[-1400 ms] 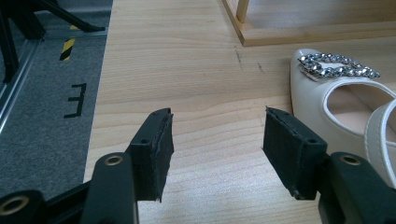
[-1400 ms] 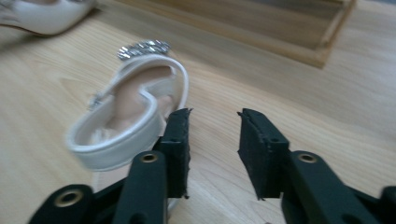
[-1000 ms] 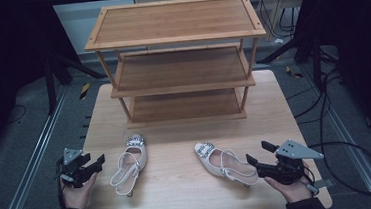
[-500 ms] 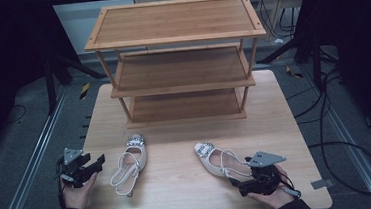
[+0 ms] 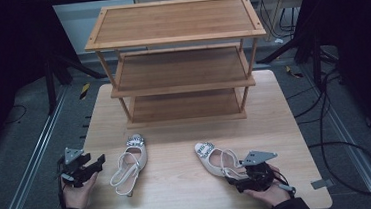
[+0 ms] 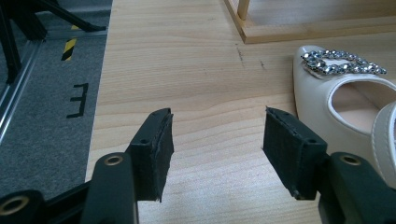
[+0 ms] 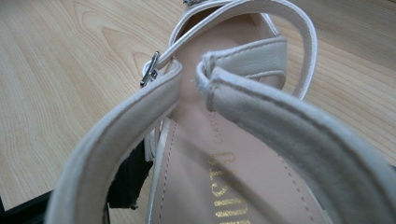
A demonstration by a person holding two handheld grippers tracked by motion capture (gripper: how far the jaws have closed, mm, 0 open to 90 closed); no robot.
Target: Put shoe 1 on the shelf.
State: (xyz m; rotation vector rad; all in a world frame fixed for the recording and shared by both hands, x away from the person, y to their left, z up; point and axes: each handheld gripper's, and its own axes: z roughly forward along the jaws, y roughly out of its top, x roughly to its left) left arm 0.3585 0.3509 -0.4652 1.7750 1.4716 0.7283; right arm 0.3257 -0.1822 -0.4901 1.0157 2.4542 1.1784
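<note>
On the wooden table (image 5: 180,195) stand two white shoes with a sparkling buckle on the toe. The right shoe (image 5: 217,162) lies near the front edge, with its toe pointing away from the person and a little to the left. The right gripper (image 5: 239,181) is at the heel end of this shoe. Its jaws have just been closing. In the right gripper view the heel strap (image 7: 140,121) of the shoe is directly in front of the camera and one black pad (image 7: 128,179) is just beside its outer side, but I cannot tell if the pads already press on it.

The left shoe (image 5: 130,164) stands apart from the right one. The left gripper (image 5: 95,163) is just beside it, with the jaws apart and nothing between them.

Behind the shoes is a wooden shoe rack (image 5: 180,60) with three shelves, and all the shelves are bare.
</note>
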